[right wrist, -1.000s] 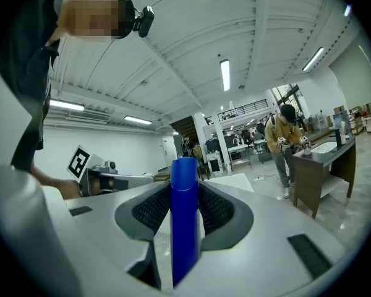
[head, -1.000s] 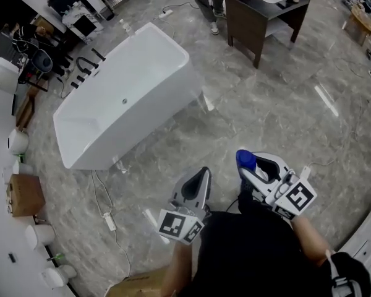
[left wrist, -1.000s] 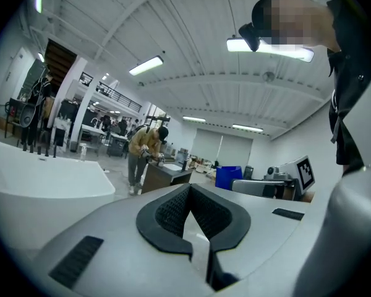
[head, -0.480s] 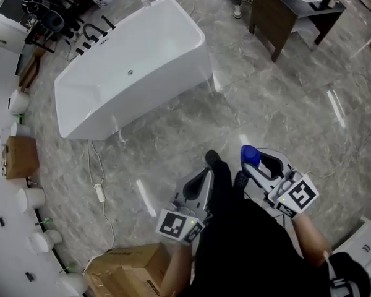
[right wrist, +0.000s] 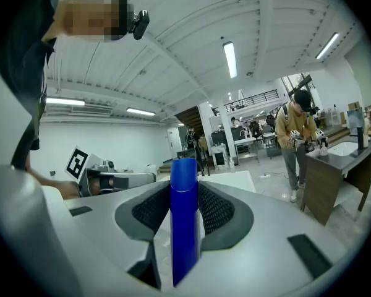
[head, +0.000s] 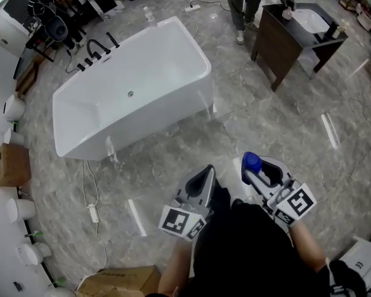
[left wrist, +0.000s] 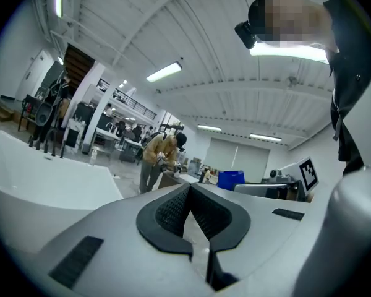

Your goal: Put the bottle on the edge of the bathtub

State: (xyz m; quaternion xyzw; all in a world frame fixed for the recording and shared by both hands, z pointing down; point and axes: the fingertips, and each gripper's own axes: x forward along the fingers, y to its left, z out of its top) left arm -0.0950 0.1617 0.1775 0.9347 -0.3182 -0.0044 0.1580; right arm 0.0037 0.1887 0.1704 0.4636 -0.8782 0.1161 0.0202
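Observation:
A blue bottle (head: 250, 161) stands between the jaws of my right gripper (head: 255, 167), which is shut on it at the lower right of the head view. In the right gripper view the bottle (right wrist: 184, 228) fills the gap between the dark pads, upright in the right gripper (right wrist: 184, 187). My left gripper (head: 201, 174) hangs beside it, shut and holding nothing; in its own view the left gripper (left wrist: 189, 192) has its pads meeting at the tip. The white bathtub (head: 157, 111) lies ahead and to the left, well apart from both grippers.
A dark wooden vanity (head: 283, 45) with a sink stands at the upper right, with a person (head: 240, 5) beside it. A black floor faucet (head: 96, 47) and a small bottle (head: 149, 16) are at the tub's far side. A cable and power strip (head: 93, 213) lie on the marble floor, and cardboard boxes (head: 11, 164) at the left.
The view has shifted: the bathtub now sits more toward the middle and the vanity further right. Both grippers keep their pose, the blue bottle still in the right one.

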